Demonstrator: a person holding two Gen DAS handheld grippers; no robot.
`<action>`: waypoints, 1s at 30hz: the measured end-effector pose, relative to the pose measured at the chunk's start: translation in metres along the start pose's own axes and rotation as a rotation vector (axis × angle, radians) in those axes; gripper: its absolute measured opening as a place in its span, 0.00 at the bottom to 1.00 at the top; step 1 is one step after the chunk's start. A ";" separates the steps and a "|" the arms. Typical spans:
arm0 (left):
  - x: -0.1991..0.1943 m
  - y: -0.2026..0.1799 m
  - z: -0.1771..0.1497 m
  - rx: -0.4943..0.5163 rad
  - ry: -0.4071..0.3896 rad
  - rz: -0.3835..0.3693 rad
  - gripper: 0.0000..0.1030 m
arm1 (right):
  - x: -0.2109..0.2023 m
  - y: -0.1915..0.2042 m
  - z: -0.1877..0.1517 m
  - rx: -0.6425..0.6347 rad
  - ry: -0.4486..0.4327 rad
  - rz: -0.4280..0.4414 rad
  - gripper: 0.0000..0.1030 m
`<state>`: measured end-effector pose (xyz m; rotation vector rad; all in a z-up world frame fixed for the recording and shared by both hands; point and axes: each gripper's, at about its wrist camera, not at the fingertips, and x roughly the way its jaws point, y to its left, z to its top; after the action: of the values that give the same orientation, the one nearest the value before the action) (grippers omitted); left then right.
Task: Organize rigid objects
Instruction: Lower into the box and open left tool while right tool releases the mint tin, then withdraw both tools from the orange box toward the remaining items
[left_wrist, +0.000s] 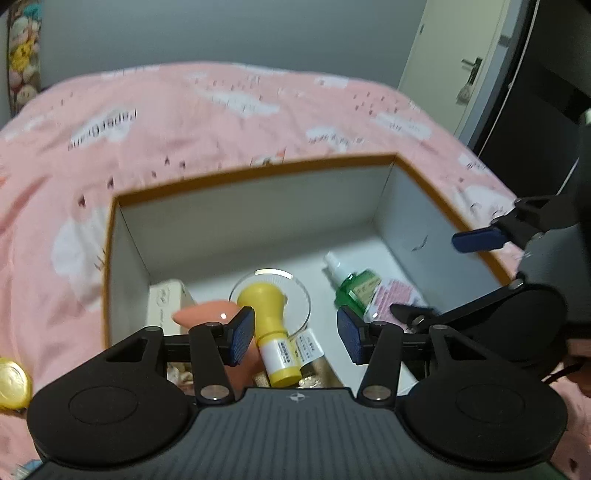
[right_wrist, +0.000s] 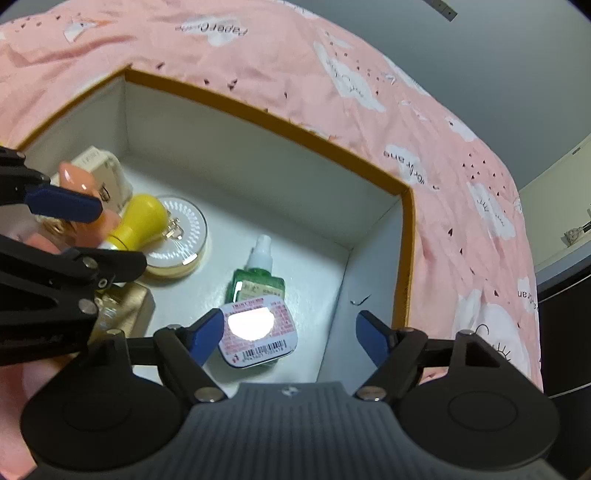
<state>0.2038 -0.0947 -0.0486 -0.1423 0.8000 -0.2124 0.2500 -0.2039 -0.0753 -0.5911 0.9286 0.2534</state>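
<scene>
Both grippers hover over the box (left_wrist: 125, 236) on the bed. The left gripper (left_wrist: 297, 334) is released, the yellow bottle (left_wrist: 269, 328) lying below between its fingers. The right gripper (right_wrist: 291, 334) is released above the tin (right_wrist: 258, 332), beside the green bottle (right_wrist: 258, 277).

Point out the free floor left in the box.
Free: the box floor along the far wall, beyond the green bottle and round tin. Crowded: near-left corner around the yellow bottle.

Glare whites out the tin (right_wrist: 257, 334) label's centre.
</scene>
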 end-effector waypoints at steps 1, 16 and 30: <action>-0.006 -0.001 0.001 0.002 -0.014 -0.006 0.61 | -0.003 0.001 0.001 -0.002 -0.008 0.000 0.79; -0.096 0.009 0.006 0.048 -0.228 0.130 0.64 | -0.077 0.035 0.015 0.015 -0.207 0.091 0.81; -0.147 0.076 -0.027 -0.070 -0.182 0.340 0.64 | -0.114 0.114 0.041 -0.062 -0.387 0.290 0.81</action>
<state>0.0950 0.0132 0.0197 -0.0883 0.6388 0.1489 0.1599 -0.0827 -0.0057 -0.4416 0.6286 0.6361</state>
